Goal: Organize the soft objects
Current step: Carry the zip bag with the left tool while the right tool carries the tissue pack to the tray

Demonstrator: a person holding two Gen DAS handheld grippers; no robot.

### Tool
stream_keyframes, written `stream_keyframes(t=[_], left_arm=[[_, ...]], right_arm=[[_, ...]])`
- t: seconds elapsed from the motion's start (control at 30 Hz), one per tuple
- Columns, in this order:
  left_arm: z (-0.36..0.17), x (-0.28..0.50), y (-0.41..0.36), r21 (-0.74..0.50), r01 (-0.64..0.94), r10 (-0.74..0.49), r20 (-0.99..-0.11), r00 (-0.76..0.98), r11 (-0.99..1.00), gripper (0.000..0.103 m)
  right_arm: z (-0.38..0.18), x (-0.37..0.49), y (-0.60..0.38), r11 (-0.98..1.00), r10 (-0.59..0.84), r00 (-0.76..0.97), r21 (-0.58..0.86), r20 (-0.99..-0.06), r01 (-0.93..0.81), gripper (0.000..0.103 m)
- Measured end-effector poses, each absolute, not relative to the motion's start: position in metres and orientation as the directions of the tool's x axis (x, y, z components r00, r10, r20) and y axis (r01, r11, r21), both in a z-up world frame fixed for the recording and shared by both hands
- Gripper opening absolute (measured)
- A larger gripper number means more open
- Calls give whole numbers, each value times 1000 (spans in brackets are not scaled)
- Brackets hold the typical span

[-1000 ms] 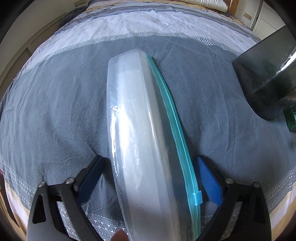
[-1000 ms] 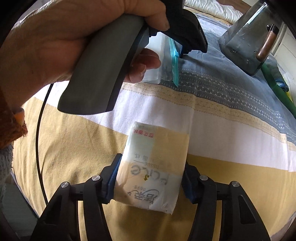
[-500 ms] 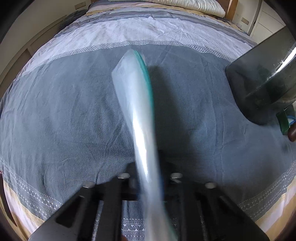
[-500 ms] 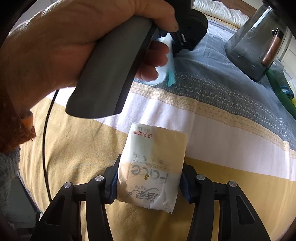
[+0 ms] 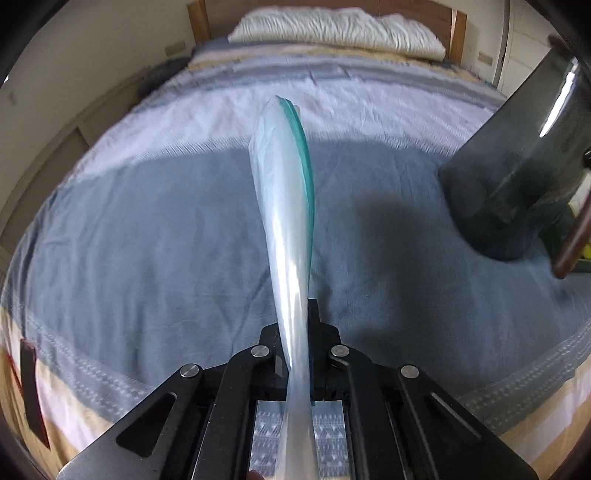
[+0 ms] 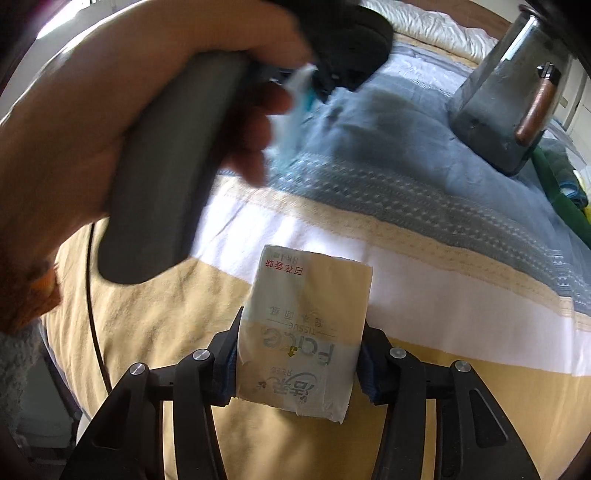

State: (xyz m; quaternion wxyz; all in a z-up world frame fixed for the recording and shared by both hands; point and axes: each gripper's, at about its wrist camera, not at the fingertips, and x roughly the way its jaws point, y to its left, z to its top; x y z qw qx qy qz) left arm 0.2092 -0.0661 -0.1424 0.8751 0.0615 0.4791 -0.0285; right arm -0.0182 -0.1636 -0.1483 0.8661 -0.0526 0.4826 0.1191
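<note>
Leftmost in the right wrist view, the person's left hand [image 6: 85,122] gripped the grey handle [image 6: 166,170] of the left gripper, blurred, with a scrap of the clear bag and its teal strip showing just past the fingers [image 6: 258,110]. Below and to the right of it, the right gripper [image 6: 297,354] held a tissue pack [image 6: 303,332] squeezed between its blue pads, the fingers partly apart to the pack's width; the pack stood above the yellow and white bands of the bedspread [image 6: 424,295], printed side toward the camera. Further right, a dark translucent container [image 6: 506,99] with a brown handle [image 6: 535,110] sat on the grey part of the bed. Seen from the left wrist, the left gripper [image 5: 299,332] had its fingers pinched tight together on a clear zip bag [image 5: 284,206], which stuck out edge-on beyond the tips, lifted above the grey bedspread, its teal zipper strip [image 5: 306,177] running along the right edge. To the right stood the same dark container [image 5: 517,166], and a white pillow [image 5: 336,33] lay at the far end by the wooden headboard [image 5: 458,33].
</note>
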Motion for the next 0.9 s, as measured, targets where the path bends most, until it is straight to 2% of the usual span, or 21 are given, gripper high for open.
stream_keyframes(t=[0.1,0.47,0.9], left_arm=[[-126,194,-67,101,111,18,-811,585,989,3],[-75,130,-94,65,178,-67,-762,644,982,3],[-24,64,-138,53,278,-160,-708,687,959,3]], right_arm=[[-145,-20,-184,973,134,515,15,-847,-230,49],[-115,-36,-273,998,15,572,-22,-820,-59,49],[-67,-91,-362,994,-96,632,-45,-769,97,49]])
